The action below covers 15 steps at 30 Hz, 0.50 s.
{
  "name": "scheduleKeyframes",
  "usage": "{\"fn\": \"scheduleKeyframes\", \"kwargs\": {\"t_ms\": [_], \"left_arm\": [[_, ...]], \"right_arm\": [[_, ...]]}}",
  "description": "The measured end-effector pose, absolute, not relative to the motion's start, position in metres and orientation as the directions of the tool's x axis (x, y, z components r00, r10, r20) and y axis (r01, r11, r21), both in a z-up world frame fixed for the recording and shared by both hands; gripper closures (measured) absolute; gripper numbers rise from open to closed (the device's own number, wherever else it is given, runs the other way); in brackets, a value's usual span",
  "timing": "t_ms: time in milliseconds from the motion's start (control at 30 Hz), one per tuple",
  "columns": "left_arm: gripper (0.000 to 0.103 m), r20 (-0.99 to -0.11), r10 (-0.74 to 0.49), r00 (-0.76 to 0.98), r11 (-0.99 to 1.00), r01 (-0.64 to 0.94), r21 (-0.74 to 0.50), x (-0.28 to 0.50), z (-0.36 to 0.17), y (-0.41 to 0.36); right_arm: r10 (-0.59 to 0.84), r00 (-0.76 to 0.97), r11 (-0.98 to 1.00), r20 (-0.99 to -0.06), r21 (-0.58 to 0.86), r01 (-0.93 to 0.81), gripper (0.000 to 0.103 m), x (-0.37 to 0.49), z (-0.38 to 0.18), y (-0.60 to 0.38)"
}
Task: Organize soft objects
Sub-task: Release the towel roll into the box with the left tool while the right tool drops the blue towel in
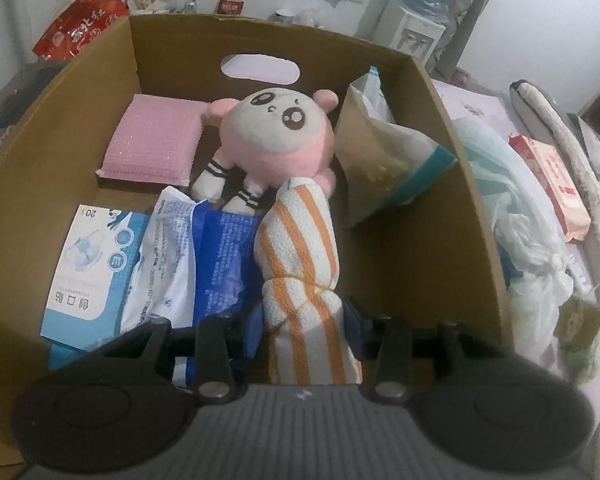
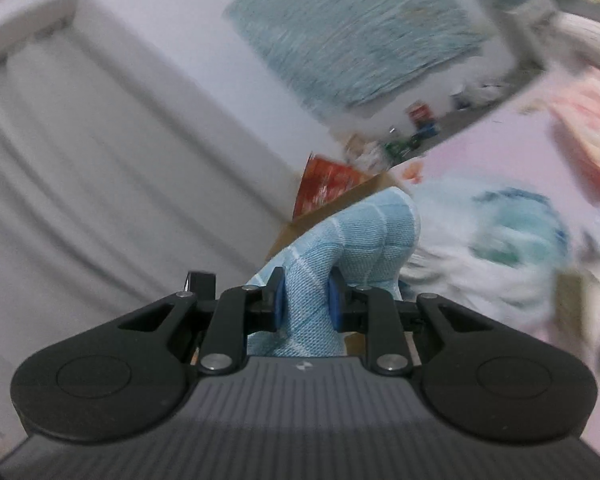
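Observation:
My left gripper [image 1: 304,326] is shut on a rolled orange-and-white striped towel [image 1: 300,256] and holds it over the open cardboard box [image 1: 464,184]. Inside the box lie a pink plush doll [image 1: 278,136], a pink sponge pad [image 1: 154,142], a brown-and-teal pouch [image 1: 380,156], a blue-and-white pack [image 1: 204,256] and a light blue mask box [image 1: 92,264]. In the blurred right wrist view my right gripper [image 2: 306,300] is shut on a light blue checked cloth [image 2: 360,236], lifted clear of the surface, with a corner of the cardboard box [image 2: 336,204] beyond it.
Right of the box lie white plastic bags [image 1: 532,256], a pink wipes pack [image 1: 556,184] and a long grey-white roll [image 1: 556,128]. A red bag [image 1: 80,24] and a water dispenser [image 1: 416,32] stand behind. The right wrist view shows a white door [image 2: 80,160] and a pink surface [image 2: 480,148].

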<state>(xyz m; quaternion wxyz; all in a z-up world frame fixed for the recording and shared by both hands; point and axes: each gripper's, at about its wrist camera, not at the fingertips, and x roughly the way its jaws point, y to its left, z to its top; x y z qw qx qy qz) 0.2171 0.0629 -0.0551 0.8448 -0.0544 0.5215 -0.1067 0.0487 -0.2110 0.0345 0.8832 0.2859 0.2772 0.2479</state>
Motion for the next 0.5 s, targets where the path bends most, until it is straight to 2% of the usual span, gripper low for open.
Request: {"fn": "scheduleKeyframes", "kwargs": {"t_ms": [67, 133, 300, 400, 500], "left_arm": [[0.060, -0.866, -0.245, 0.437, 0.969, 0.120, -0.214, 0.218, -0.055, 0.067], [0.060, -0.861, -0.251, 0.442, 0.968, 0.113, -0.224, 0.217, -0.054, 0.071], [0.060, -0.851, -0.263, 0.455, 0.964, 0.102, -0.244, 0.215, -0.051, 0.084], [0.060, -0.845, -0.281, 0.454, 0.959, 0.096, -0.268, 0.214, -0.051, 0.091], [0.060, -0.842, -0.286, 0.457, 0.957, 0.098, -0.272, 0.215, -0.051, 0.093]], "right_arm": [[0.591, 0.688, 0.763, -0.421, 0.569, -0.307, 0.083, 0.073, 0.042, -0.183], [0.548, 0.645, 0.828, -0.533, 0.454, -0.328, 0.083, 0.101, 0.048, -0.151], [0.325, 0.556, 0.900, -0.765, 0.070, -0.431, 0.083, 0.151, 0.050, -0.076], [0.180, 0.533, 0.838, -0.827, -0.155, -0.523, 0.083, 0.160, 0.043, -0.025], [0.077, 0.515, 0.747, -0.854, -0.293, -0.597, 0.082, 0.165, 0.026, 0.017]]}}
